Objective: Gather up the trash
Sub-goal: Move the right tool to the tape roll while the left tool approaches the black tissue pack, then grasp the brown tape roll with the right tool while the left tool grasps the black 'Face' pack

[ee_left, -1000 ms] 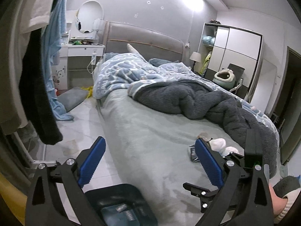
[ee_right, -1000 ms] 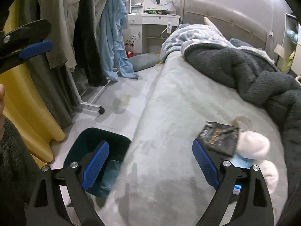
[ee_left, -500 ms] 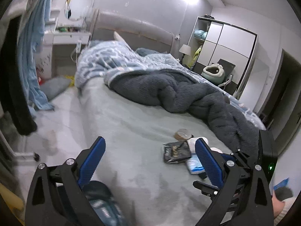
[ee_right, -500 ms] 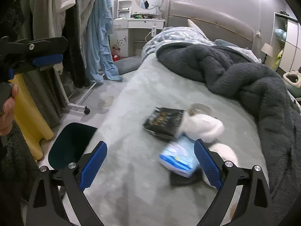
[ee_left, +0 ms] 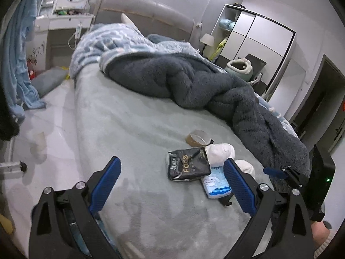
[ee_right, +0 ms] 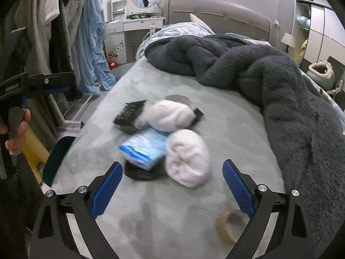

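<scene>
Both claws, left (ee_left: 170, 187) and right (ee_right: 172, 187), wide open and empty above bed (ee_right: 226, 125); trash pile (black packet (ee_left: 188, 166), blue pack (ee_right: 144, 147)) touching white socks (ee_right: 187, 157), likely grabbed together by mistake.

Right gripper (ee_right: 172, 185): blue-padded jaws spread wide, empty, above pale grey-green bed sheet (ee_right: 226, 125). Mid-bed cluster: black foil packet (ee_right: 129, 113), two white fluffy socks (ee_right: 168, 114) (ee_right: 187, 157), blue-white tissue pack (ee_right: 144, 149) touching both socks. Brown tape ring (ee_right: 228, 226) near foot edge. Dark teal bin (ee_right: 55, 157) beside left edge. Dark grey fleece blanket (ee_right: 269, 73) along right side.
</scene>
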Action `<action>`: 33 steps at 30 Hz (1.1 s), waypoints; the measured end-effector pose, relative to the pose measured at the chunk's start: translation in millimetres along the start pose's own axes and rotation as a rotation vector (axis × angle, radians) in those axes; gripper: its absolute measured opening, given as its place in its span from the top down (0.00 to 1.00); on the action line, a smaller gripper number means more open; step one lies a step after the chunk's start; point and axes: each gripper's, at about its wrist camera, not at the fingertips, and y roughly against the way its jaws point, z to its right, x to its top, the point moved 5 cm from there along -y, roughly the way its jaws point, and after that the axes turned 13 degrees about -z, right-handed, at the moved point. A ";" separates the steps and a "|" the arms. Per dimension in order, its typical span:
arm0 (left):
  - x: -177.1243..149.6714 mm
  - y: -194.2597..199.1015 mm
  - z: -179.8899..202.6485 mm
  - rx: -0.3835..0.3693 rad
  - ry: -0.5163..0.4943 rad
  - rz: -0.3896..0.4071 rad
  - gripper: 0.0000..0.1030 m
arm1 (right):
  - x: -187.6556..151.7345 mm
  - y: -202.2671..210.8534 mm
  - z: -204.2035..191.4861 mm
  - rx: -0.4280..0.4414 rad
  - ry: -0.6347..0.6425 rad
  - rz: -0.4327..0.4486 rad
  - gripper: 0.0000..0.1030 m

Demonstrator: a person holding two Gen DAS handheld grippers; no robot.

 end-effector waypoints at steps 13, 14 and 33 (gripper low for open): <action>0.8 -60.0 21.8 -0.022 -0.002 -0.093 0.06 | -38.0 -8.4 54.2 0.028 -0.051 -0.087 0.08; 1.2 -65.2 24.1 -0.019 -0.009 -0.099 0.06 | -39.5 -8.8 56.0 0.035 -0.052 -0.091 0.08; -2.9 -108.4 27.1 -0.015 -0.009 -0.163 0.10 | -63.9 -19.1 67.7 0.076 -0.071 -0.195 0.40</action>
